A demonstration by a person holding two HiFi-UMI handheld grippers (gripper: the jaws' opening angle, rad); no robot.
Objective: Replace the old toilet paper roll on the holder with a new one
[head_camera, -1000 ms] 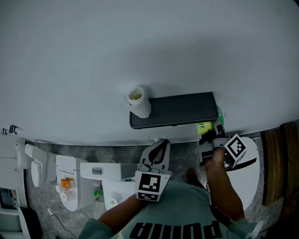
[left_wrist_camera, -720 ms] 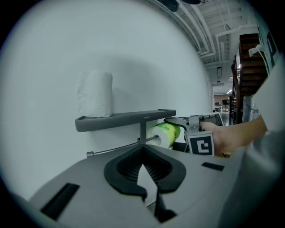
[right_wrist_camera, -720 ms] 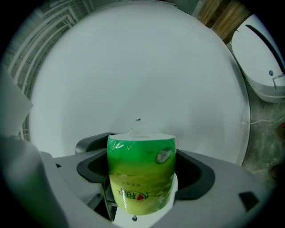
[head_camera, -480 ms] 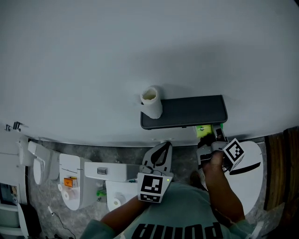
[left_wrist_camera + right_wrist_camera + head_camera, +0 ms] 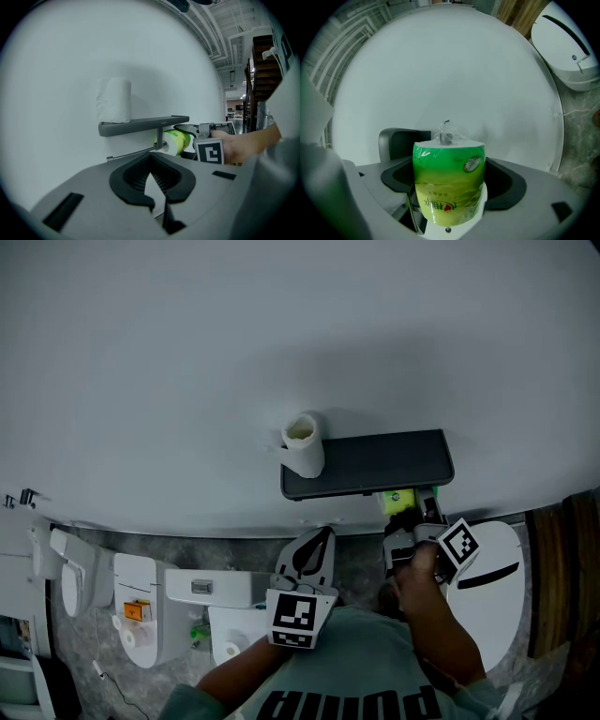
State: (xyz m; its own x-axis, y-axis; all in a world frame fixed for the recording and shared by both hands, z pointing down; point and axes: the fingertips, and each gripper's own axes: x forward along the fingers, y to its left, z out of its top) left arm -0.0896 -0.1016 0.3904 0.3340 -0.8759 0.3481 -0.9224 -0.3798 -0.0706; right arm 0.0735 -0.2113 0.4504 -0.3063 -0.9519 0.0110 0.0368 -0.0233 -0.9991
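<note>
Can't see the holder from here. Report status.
Left gripper shut, empty, held low. Right gripper shut on green-wrapped roll, up under the shelf beside the holder bar. White roll stands on shelf's left end, off the bar.

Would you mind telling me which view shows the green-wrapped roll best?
The right gripper view: the green-wrapped roll fills its centre, clamped between the jaws. The left gripper view shows it small, sideways under the shelf; the head view only a green sliver.

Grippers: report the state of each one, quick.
Left gripper: shut, holding nothing.
Right gripper: shut on the green-wrapped toilet paper roll.
</note>
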